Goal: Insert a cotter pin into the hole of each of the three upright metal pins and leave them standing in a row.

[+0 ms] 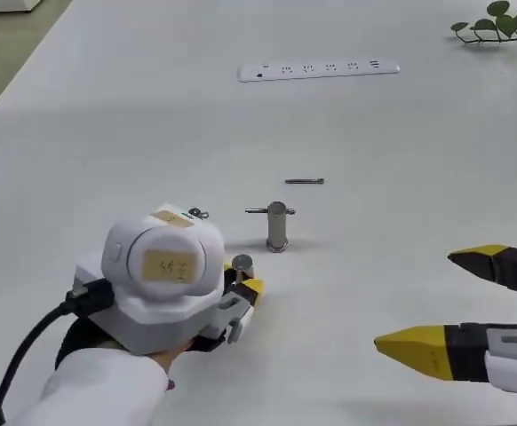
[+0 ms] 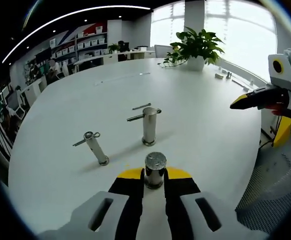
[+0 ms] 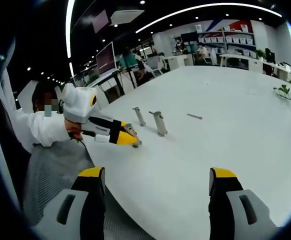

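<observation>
My left gripper [image 1: 241,277] sits at the lower left, shut on a short upright metal pin [image 2: 155,169] whose hole holds nothing. Just beyond it a second upright pin [image 1: 277,227] carries a cotter pin [image 1: 267,211] through its hole. A third pin [image 2: 95,147], further left, also has a cotter pin [image 2: 85,138] through it; in the head view the gripper body hides most of it. One loose cotter pin [image 1: 304,181] lies flat behind the pins. My right gripper [image 1: 414,300] hovers at the lower right, open and holding nothing, well away from the pins.
A white power strip [image 1: 319,69] lies far back on the white table [image 1: 107,151]. A potted plant [image 1: 498,25] stands at the far right corner. Office desks and shelves stand beyond the table.
</observation>
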{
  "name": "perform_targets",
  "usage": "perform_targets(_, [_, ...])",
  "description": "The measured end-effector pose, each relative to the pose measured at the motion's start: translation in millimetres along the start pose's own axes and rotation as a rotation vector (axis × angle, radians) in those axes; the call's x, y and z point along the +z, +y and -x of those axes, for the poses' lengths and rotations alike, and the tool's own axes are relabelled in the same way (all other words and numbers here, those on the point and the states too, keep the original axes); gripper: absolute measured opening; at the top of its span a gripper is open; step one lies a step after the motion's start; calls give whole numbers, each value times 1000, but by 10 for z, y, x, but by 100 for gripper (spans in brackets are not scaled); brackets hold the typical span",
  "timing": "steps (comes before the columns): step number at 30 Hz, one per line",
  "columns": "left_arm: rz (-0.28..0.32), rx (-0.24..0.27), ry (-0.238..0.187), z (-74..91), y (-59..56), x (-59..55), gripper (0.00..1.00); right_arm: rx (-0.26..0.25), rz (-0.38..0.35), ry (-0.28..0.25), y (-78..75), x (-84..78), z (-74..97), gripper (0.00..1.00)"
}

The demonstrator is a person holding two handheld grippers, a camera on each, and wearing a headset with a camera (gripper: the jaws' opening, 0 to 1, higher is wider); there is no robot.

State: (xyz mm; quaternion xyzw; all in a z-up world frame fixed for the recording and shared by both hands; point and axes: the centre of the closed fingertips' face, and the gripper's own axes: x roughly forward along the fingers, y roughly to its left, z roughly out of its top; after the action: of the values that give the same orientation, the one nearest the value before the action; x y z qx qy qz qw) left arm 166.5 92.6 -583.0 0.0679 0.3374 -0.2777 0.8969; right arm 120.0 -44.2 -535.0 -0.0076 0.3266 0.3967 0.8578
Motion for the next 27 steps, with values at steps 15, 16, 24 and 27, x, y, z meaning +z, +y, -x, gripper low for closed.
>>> perform_targets(15, [5, -179, -145, 518, -34, 241, 59, 10, -14, -5, -97, 93, 13, 84])
perform_targets(16, [3, -187, -150, 546, -35, 245, 62, 6, -12, -3, -116, 97, 22, 84])
perform_targets(24, [27, -238, -166, 632, -11, 115, 84, -27, 12, 3, -335, 238, 71, 84])
perform_targets(27, [4, -240, -167, 670, -6, 117, 93, -36, 28, 3, -405, 328, 74, 84])
